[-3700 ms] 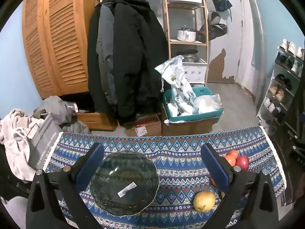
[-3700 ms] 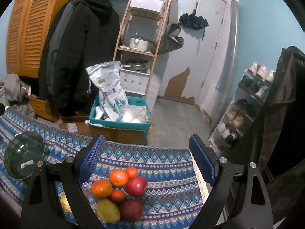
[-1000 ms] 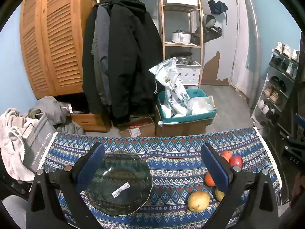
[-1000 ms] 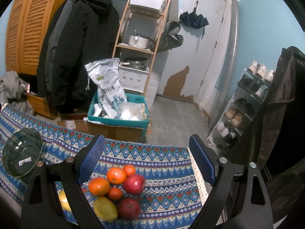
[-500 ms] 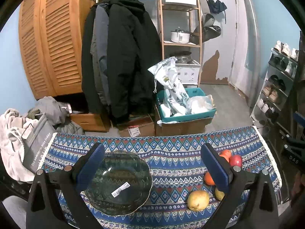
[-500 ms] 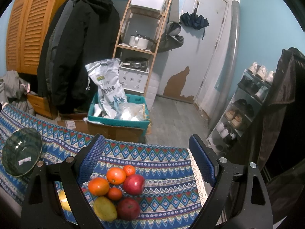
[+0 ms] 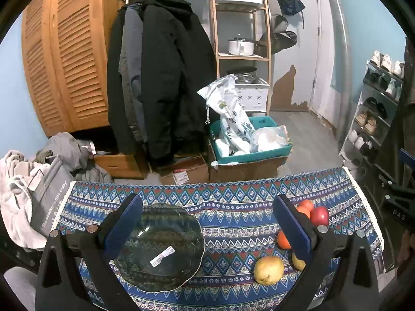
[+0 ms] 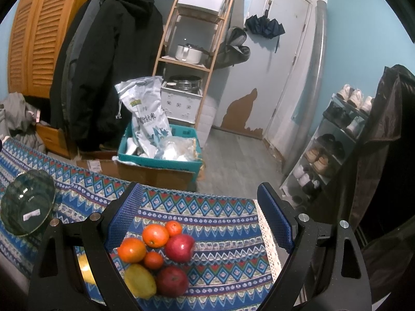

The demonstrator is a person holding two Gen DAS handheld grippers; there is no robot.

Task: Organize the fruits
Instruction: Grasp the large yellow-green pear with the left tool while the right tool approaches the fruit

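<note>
A dark green glass bowl [image 7: 160, 246] with a white sticker stands empty on the patterned cloth; it also shows at the left of the right wrist view [image 8: 26, 207]. A yellow pear [image 7: 268, 270] lies to its right, apart from the pile. The pile holds oranges [image 8: 155, 235], two red apples [image 8: 179, 247] and a lemon [image 8: 140, 280]. My left gripper [image 7: 207, 223] is open above the bowl and pear. My right gripper [image 8: 202, 215] is open just above the pile and holds nothing.
The blue patterned cloth [image 7: 233, 202] covers the table, with a lace edge [image 8: 267, 235] at the right. Beyond the far edge stand a teal crate [image 7: 249, 142] on cardboard boxes, hanging coats [image 7: 160, 77], a wooden shelf and a shoe rack [image 8: 334, 140].
Both grippers have barely moved over the last second; the views drift only slightly. No fruit has moved and both grippers stay open.
</note>
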